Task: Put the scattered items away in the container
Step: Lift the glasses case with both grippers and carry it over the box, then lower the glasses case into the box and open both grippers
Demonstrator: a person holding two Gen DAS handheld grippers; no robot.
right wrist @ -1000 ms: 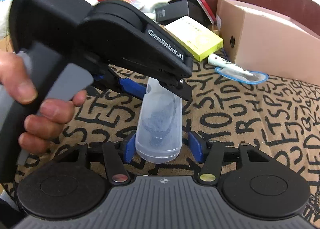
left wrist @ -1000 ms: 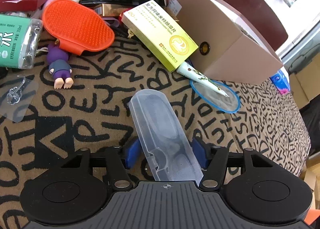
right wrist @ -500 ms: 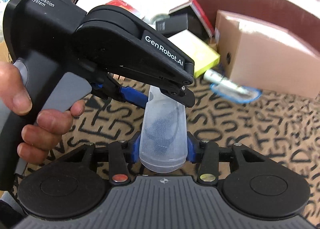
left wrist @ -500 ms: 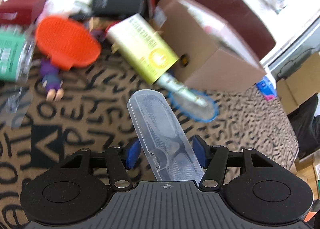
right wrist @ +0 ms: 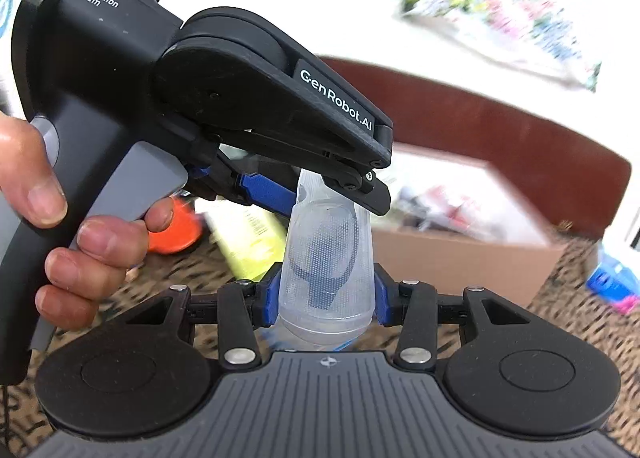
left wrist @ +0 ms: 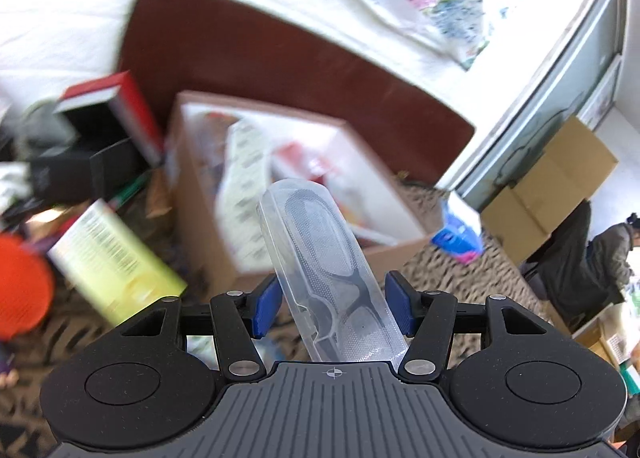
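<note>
The clear plastic glasses case (left wrist: 332, 278), dark-framed glasses visible inside, is sitting at the centre of both views, raised above the patterned cloth. The right gripper (right wrist: 326, 300) is clamping its rounded end, blue pads pressing both sides. The left gripper (left wrist: 332, 308) is gripping the other end, though in its own view a slight gap is showing beside its right pad. The open cardboard box (left wrist: 208, 218), already holding packets, is lying just beyond the case, mid-frame. A yellow-green carton (left wrist: 108, 258) is resting at left.
</note>
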